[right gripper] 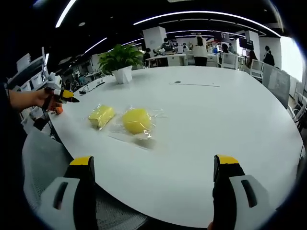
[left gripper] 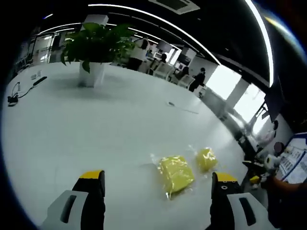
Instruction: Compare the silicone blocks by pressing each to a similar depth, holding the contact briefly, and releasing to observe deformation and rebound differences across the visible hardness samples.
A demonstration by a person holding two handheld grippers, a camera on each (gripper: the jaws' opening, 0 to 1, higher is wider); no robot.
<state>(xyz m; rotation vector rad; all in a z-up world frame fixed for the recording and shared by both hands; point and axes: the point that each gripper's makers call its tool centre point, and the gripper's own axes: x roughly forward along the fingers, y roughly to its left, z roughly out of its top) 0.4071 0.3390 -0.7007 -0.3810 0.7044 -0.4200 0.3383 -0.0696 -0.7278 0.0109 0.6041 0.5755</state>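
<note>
Two yellow silicone blocks lie in clear plastic bags on the white table [left gripper: 96, 124]. In the left gripper view the larger block [left gripper: 176, 173] sits just ahead between my jaws, and the smaller block [left gripper: 206, 159] is close beside it to the right. My left gripper [left gripper: 157, 186] is open, above the table, touching nothing. The right gripper view has one block [right gripper: 101, 115] to the left and the other block [right gripper: 136, 120] beside it, both farther ahead. My right gripper [right gripper: 153, 165] is open and holds nothing. The left gripper [right gripper: 60, 95] shows in a hand at the far left.
A potted plant [left gripper: 96, 45] stands at the far side of the table [right gripper: 216, 120], and the same plant [right gripper: 120, 60] appears behind the blocks. Cables [left gripper: 24, 88] lie near the far edge. A grey mesh chair [right gripper: 43, 158] is below the near table edge. People and desks fill the background.
</note>
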